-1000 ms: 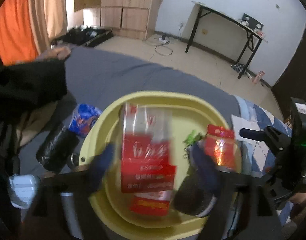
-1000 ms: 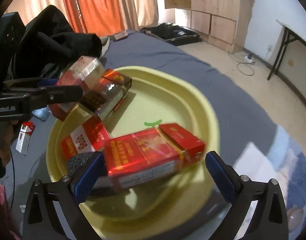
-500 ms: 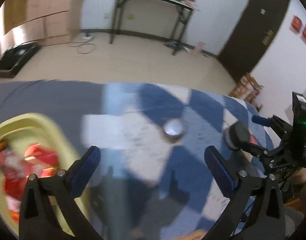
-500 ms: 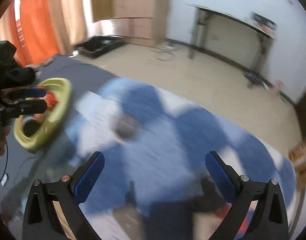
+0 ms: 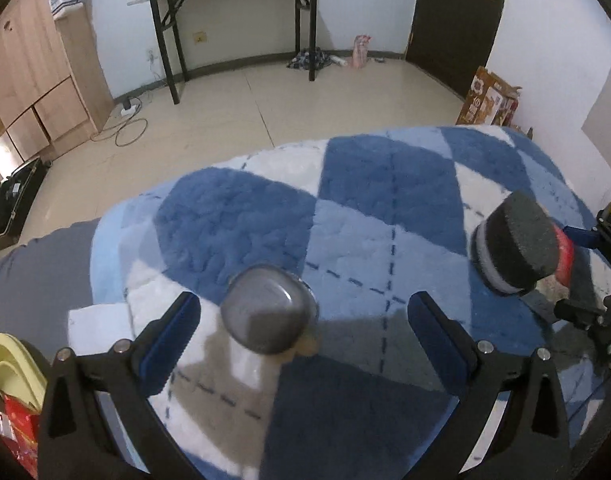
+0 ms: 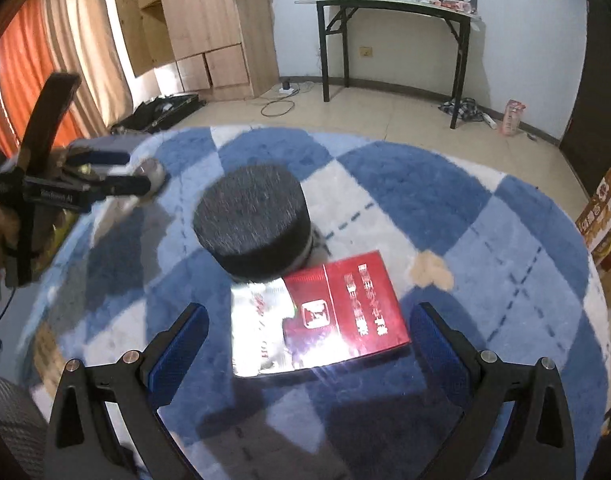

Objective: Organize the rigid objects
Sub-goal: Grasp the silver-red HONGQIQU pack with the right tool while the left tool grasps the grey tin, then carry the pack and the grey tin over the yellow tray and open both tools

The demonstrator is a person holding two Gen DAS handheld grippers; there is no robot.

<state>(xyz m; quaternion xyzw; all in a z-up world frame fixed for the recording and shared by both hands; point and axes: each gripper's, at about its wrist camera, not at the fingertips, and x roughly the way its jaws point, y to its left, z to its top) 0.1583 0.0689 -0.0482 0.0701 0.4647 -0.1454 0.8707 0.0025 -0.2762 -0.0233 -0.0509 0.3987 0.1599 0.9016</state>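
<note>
1. Change noted: a second ago both grippers hung over the yellow basin point(image 5: 1, 356) with red cartons between their fingers; both have since swung away to the blue-and-white checked blanket point(image 5: 385, 208) and carry nothing.
2. Far left, left wrist view: only the basin's rim shows at the frame edge, with red cartons point(image 5: 9, 428) lying inside. Judged the collection point, hence the items grouped there.
3. Left gripper point(image 5: 303, 328): fingers spread wide, empty. A grey rounded case point(image 5: 269, 312) lies on the blanket between and just ahead of the fingertips, untouched. The alignment suggests it is the next pick.
4. Right of that, a black round puff with a white base point(image 5: 513, 246) rests on the blanket, well apart from the case.
5. Right gripper point(image 6: 305, 336): fingers likewise wide apart, nothing gripped. A red cigarette pack point(image 6: 345, 304) lies flat between them, partly over a glossy silver wrapper point(image 6: 257, 328), its far corner touching the puff's base.
6. Judgement: the open stance over the pack reads as an approach. Glare indicates a slick film; a squeeze on the long edges seems safest.
</note>
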